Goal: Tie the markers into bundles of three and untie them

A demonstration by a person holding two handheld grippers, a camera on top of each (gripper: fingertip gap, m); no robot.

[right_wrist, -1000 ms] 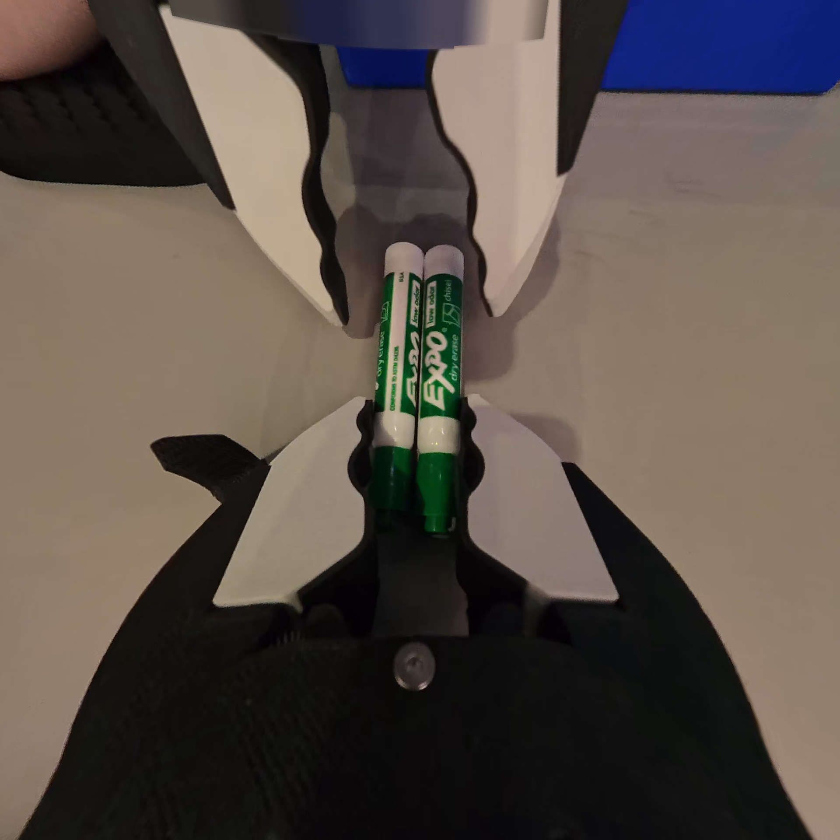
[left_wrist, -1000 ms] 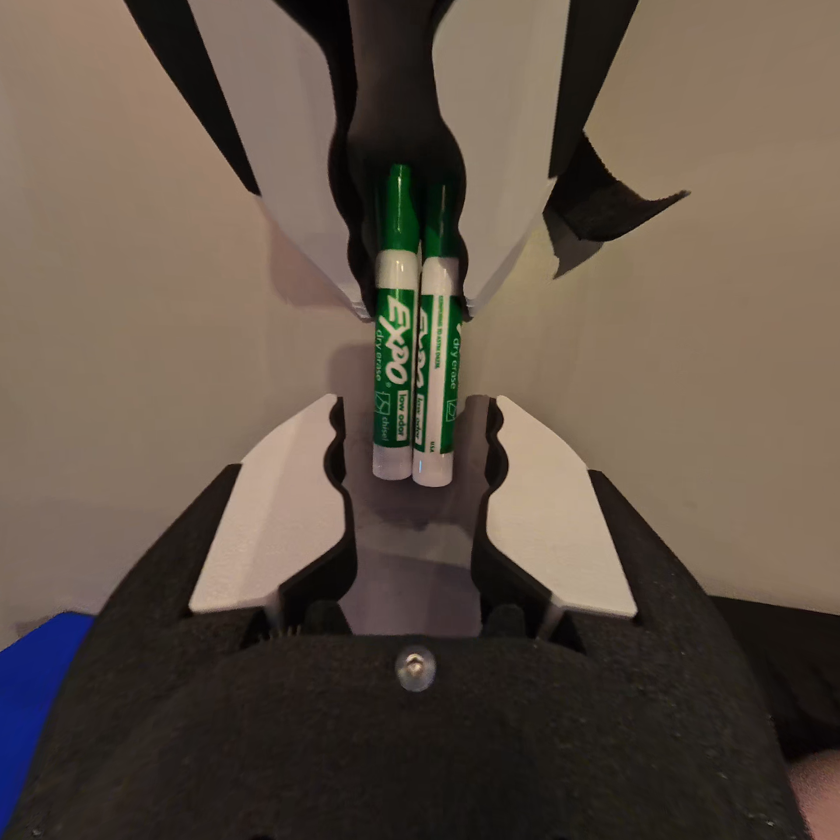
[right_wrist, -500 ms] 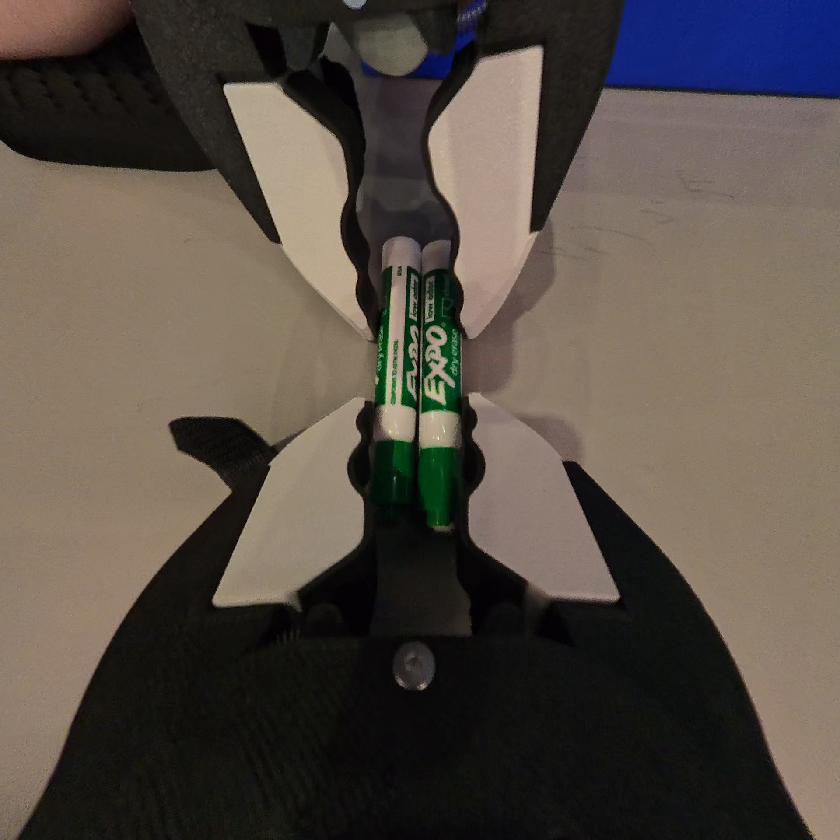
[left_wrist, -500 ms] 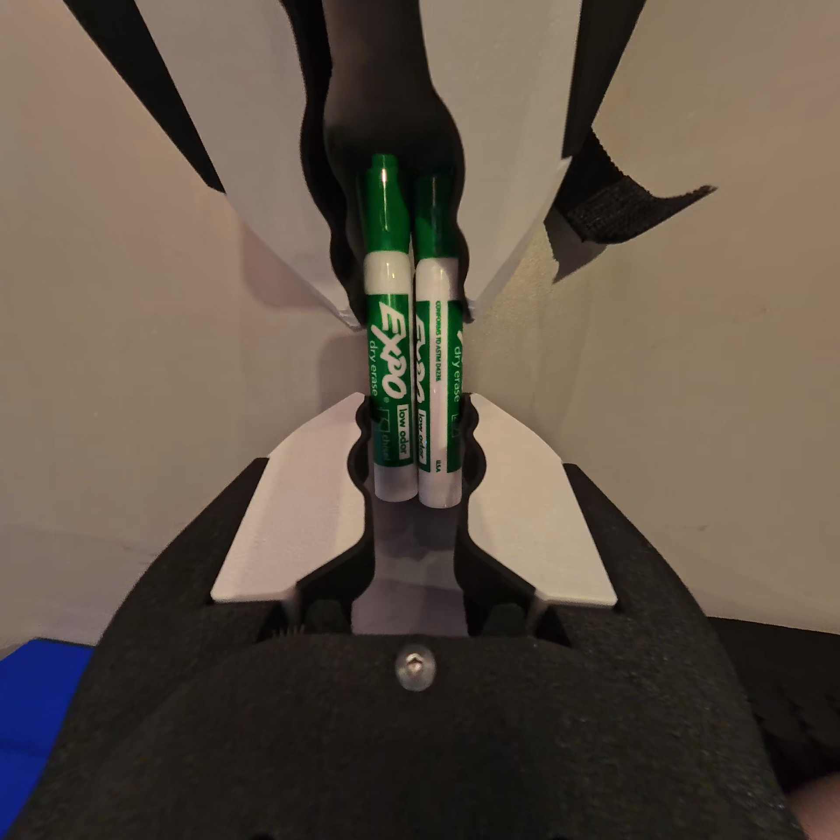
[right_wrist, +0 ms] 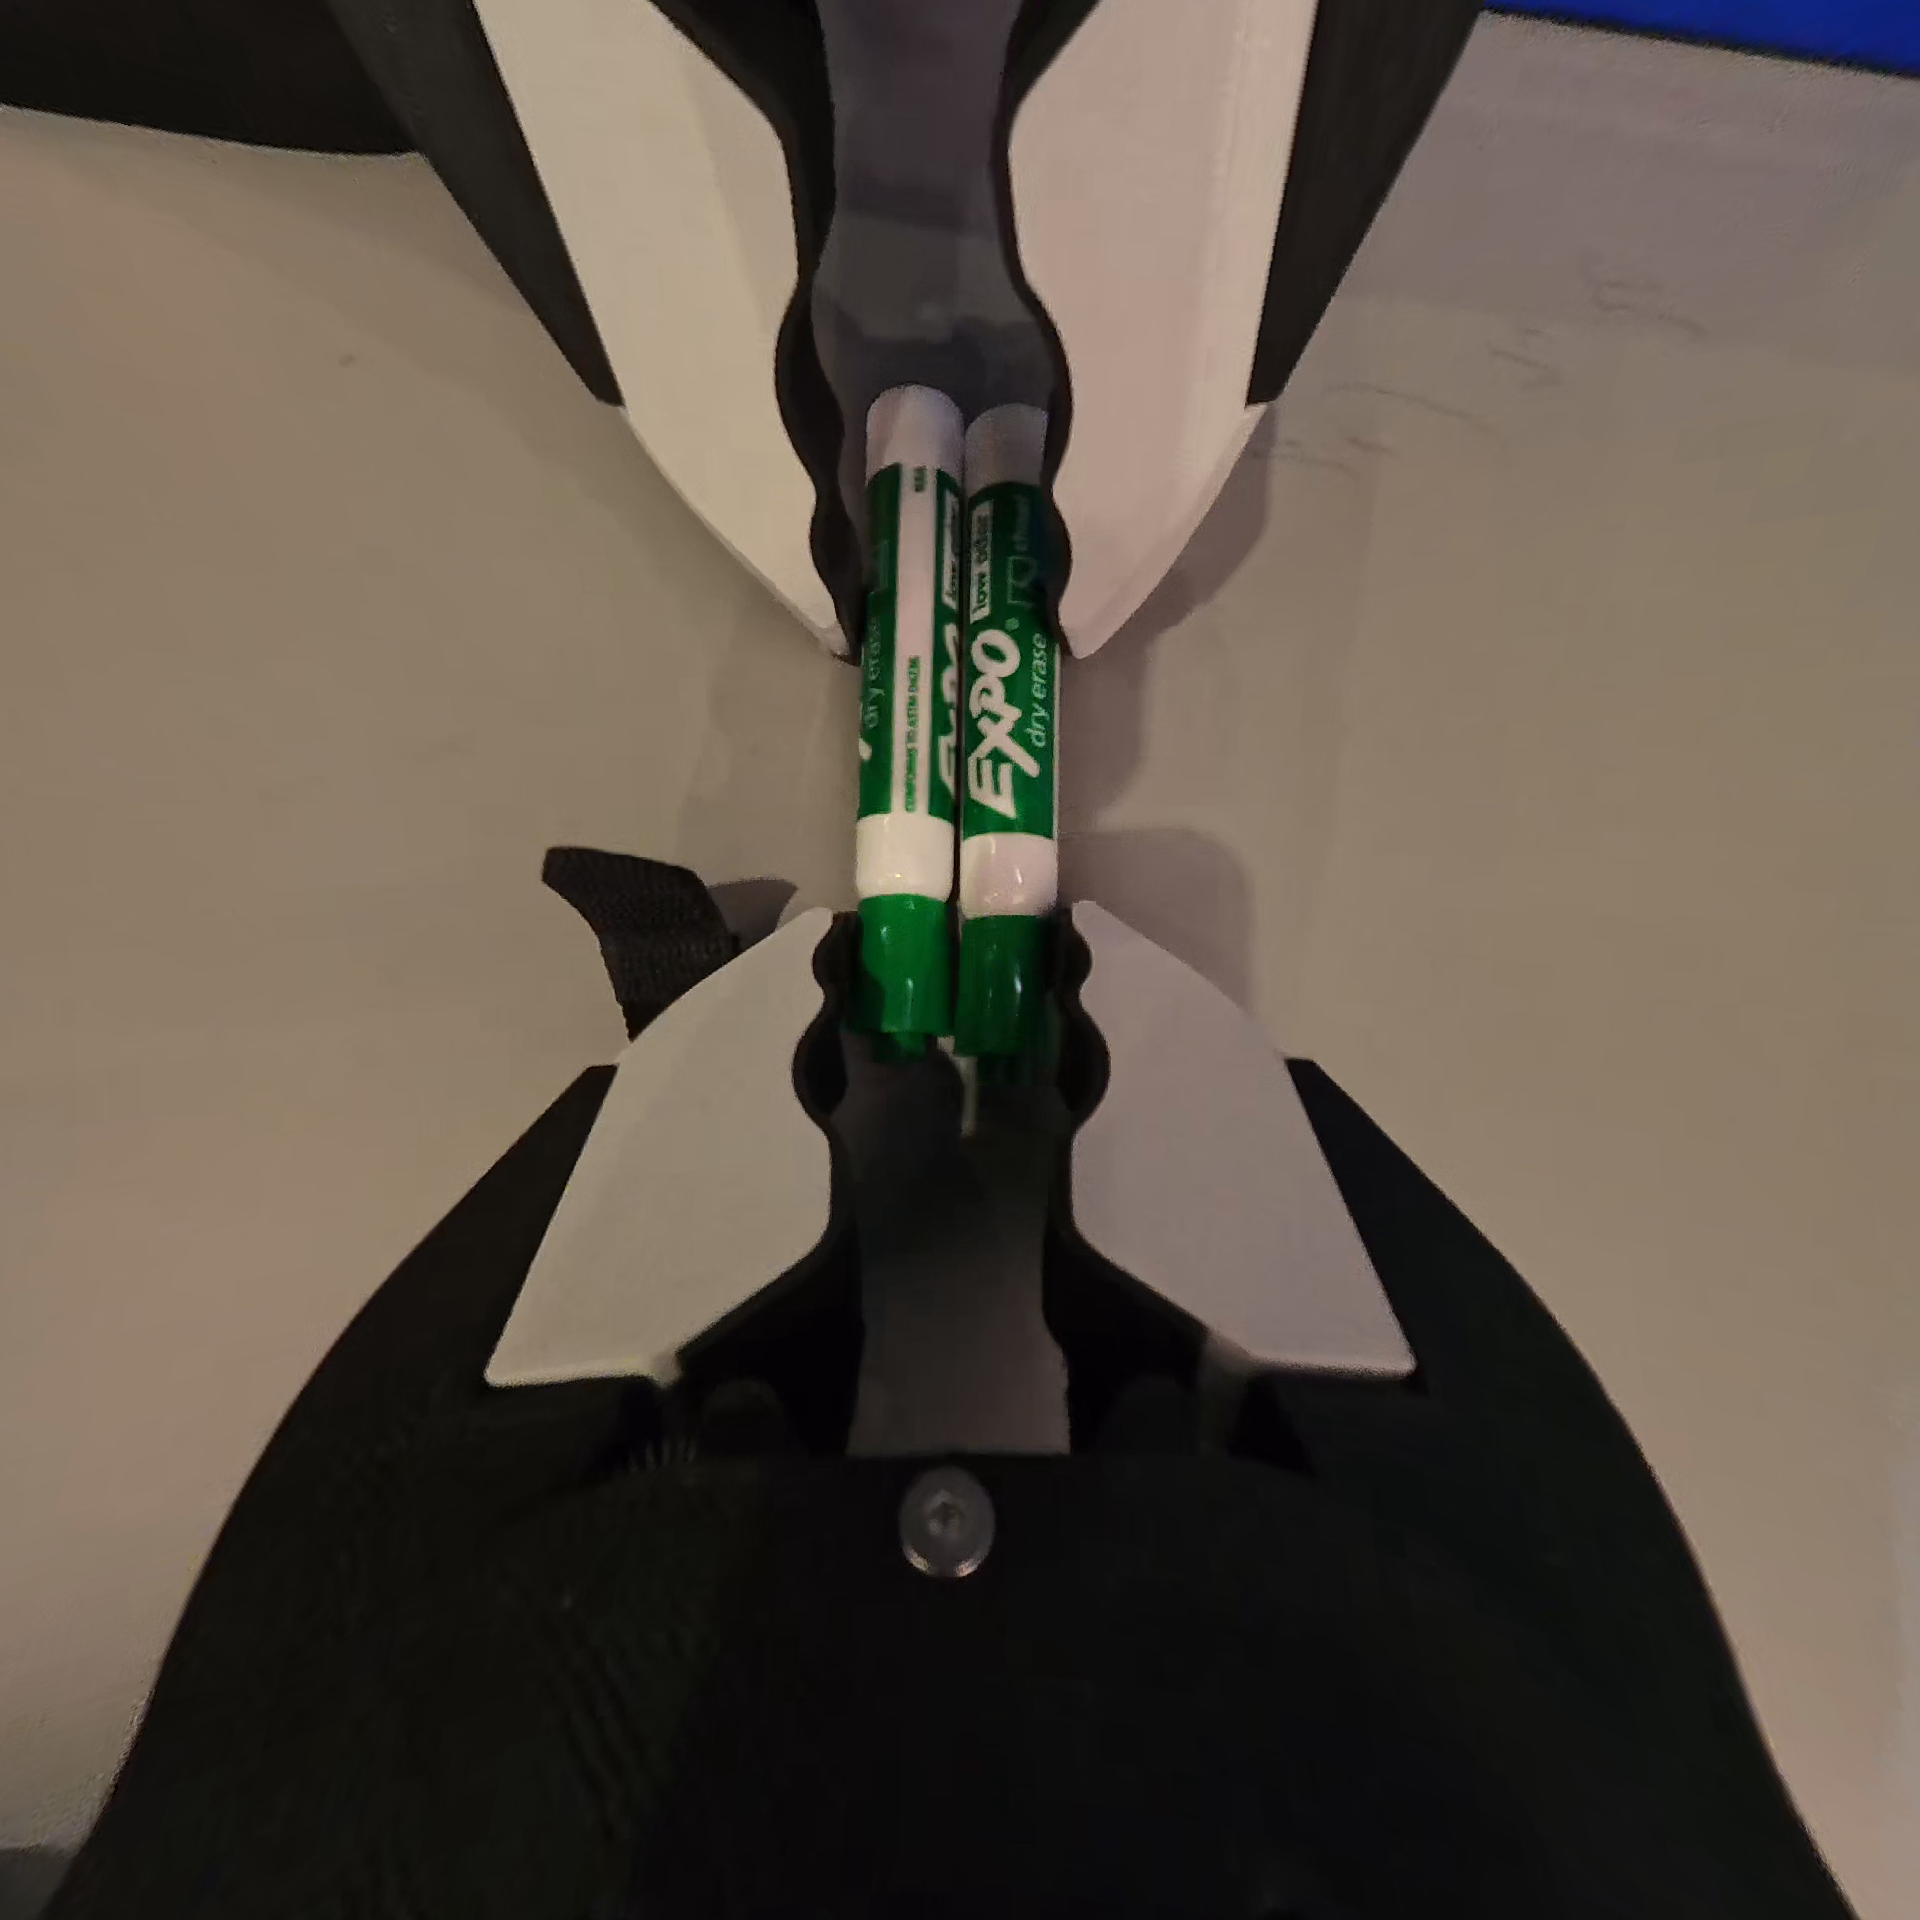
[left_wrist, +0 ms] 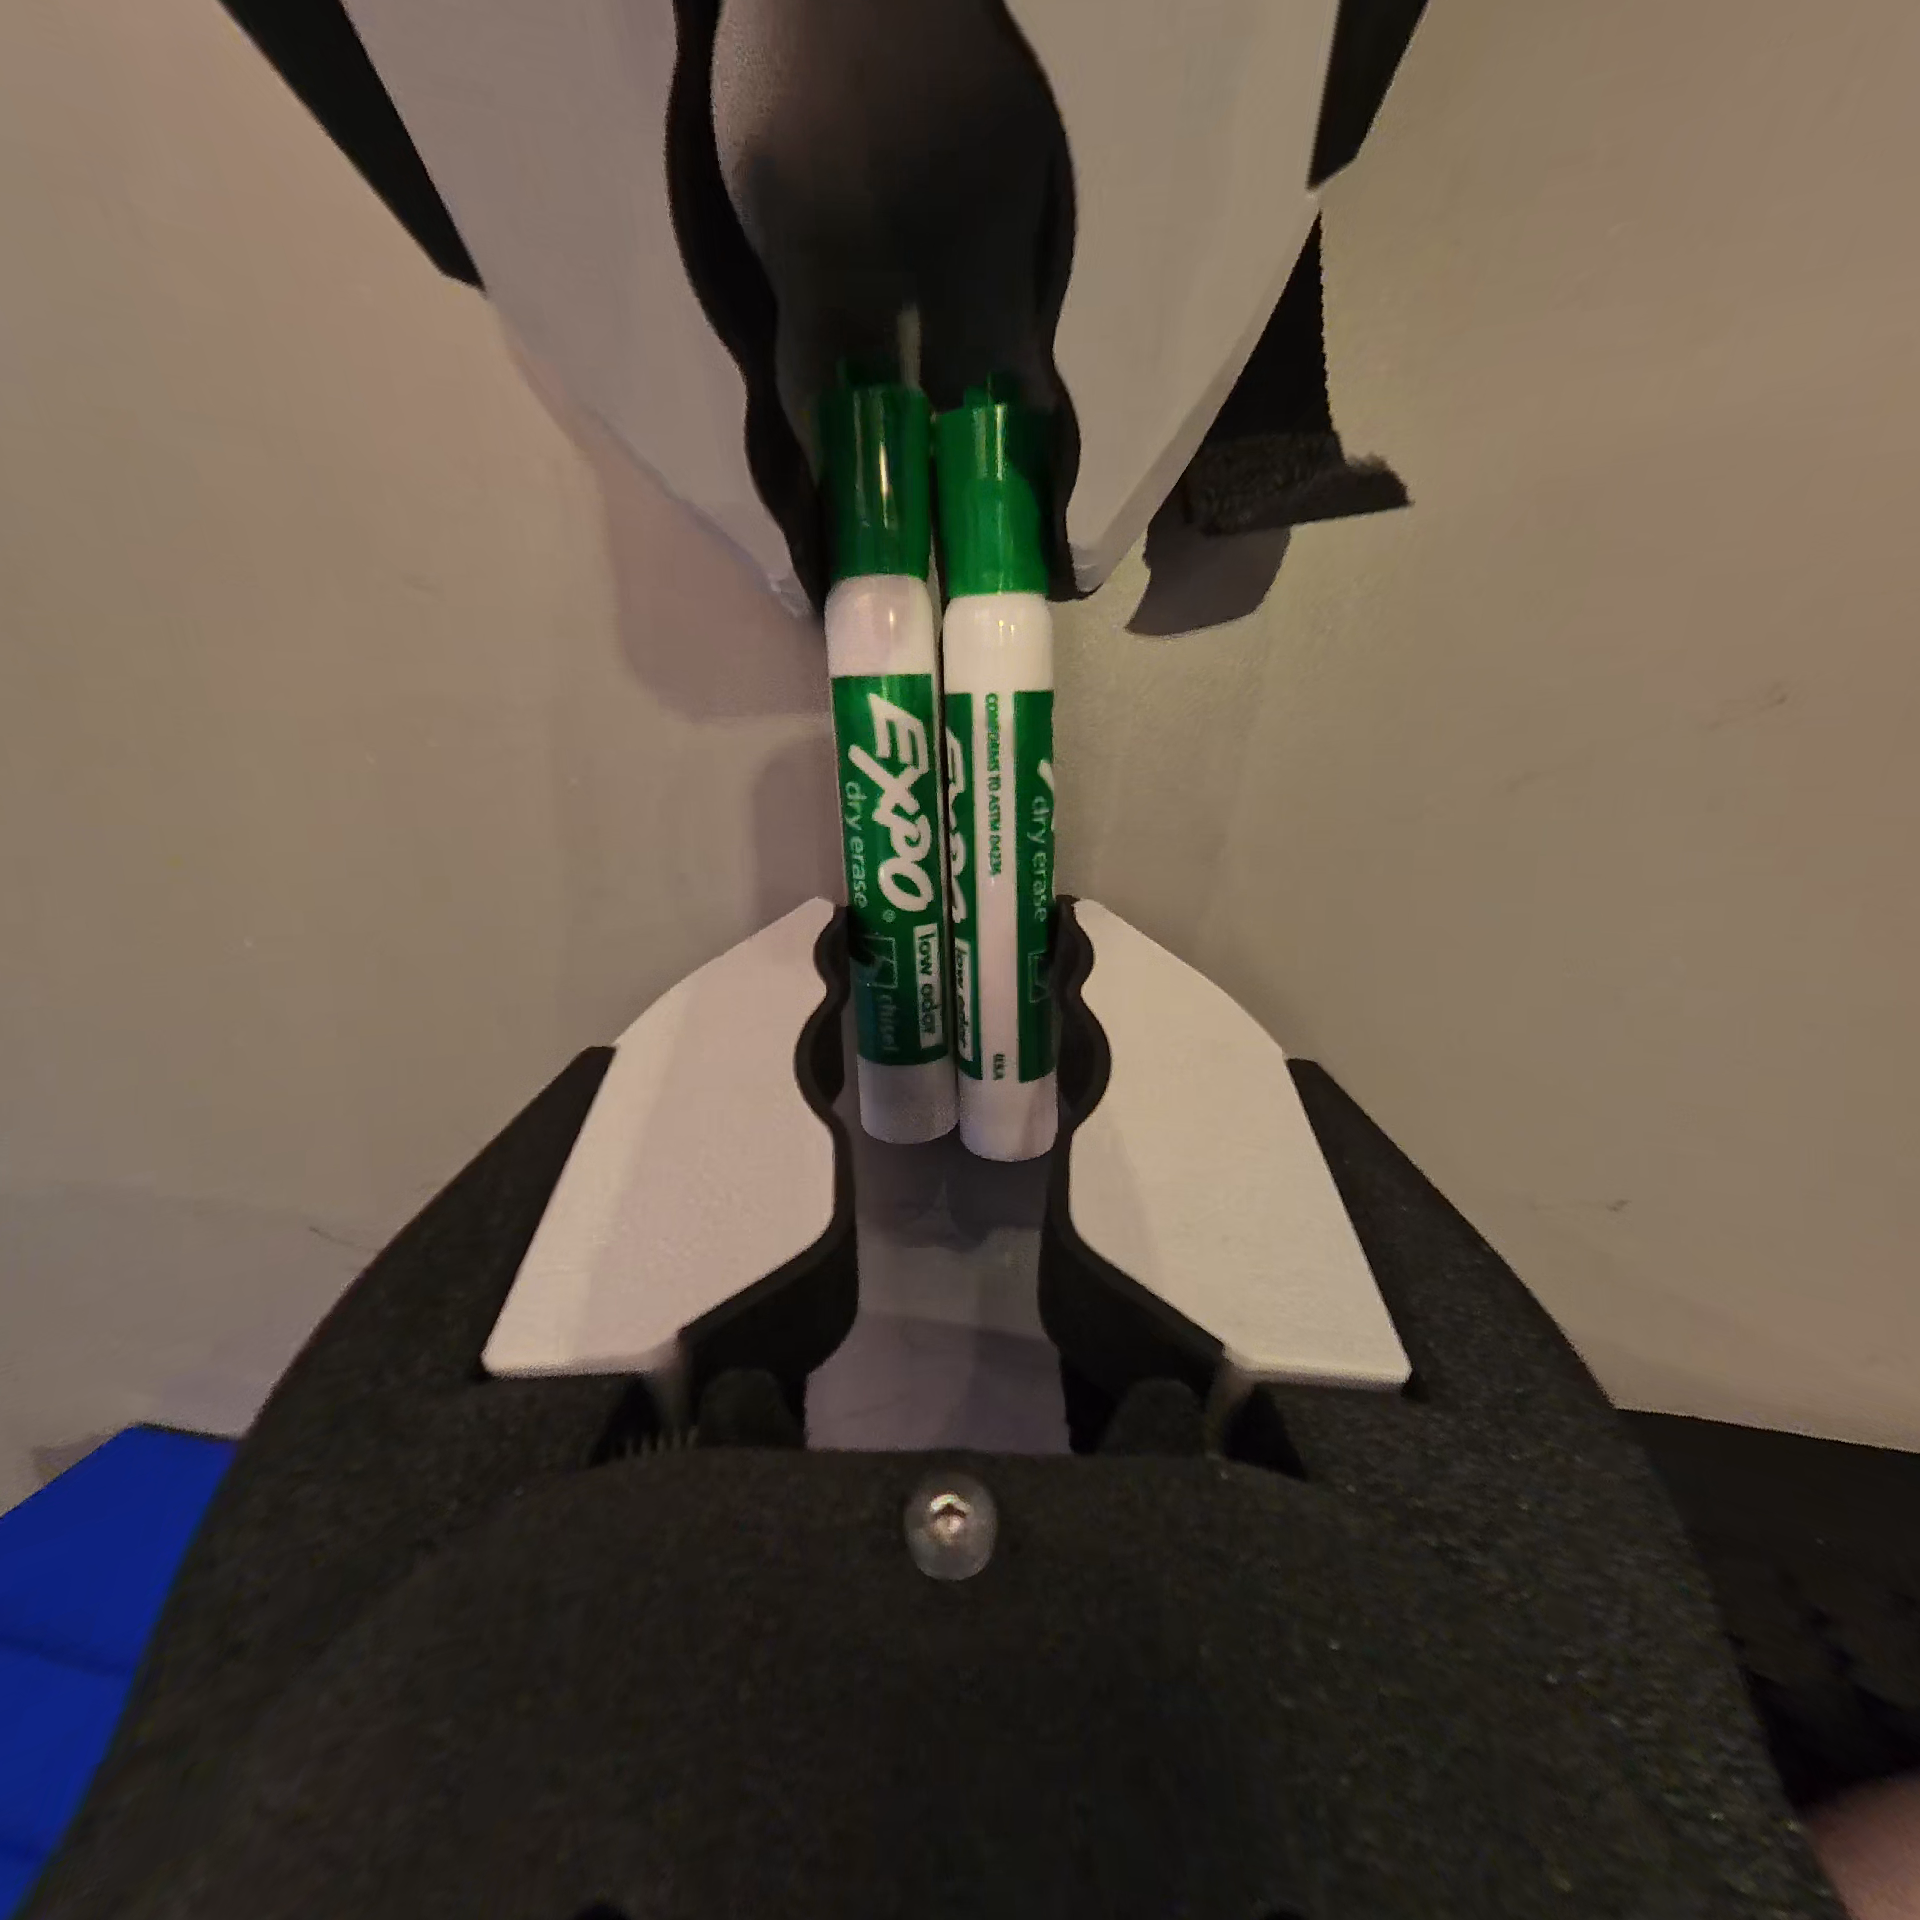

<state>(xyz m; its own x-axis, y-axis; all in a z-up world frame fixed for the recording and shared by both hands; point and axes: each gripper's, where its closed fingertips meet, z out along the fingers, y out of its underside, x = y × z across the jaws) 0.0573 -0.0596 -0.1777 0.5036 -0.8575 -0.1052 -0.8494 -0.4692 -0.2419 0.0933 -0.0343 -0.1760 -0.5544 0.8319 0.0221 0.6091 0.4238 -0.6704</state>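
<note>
Two green-and-white markers (left_wrist: 940, 831) lie side by side on the beige table (left_wrist: 312, 727); whether a third lies beneath them is hidden. My left gripper (left_wrist: 951, 914) is shut on their white barrel ends. My right gripper (right_wrist: 951, 914) is shut on the green cap ends of the markers (right_wrist: 956, 727). The two grippers face each other: the right gripper (left_wrist: 935, 592) shows at the top of the left wrist view, and the left gripper (right_wrist: 961, 646) at the top of the right wrist view. A black strap (left_wrist: 1288, 488) sticks out beside the right gripper; it also shows in the right wrist view (right_wrist: 644, 914).
A blue object (left_wrist: 83, 1558) lies at the lower left of the left wrist view. A dark mat (left_wrist: 1818, 1507) lies at that view's lower right, and a dark mat (right_wrist: 208, 52) at the top left of the right wrist view. One gripper's finger ends stand about 5 cm off the other's.
My left gripper has moved forward over the markers' barrel ends and closed from wide open onto them. My right gripper has kept its hold on the cap ends.
</note>
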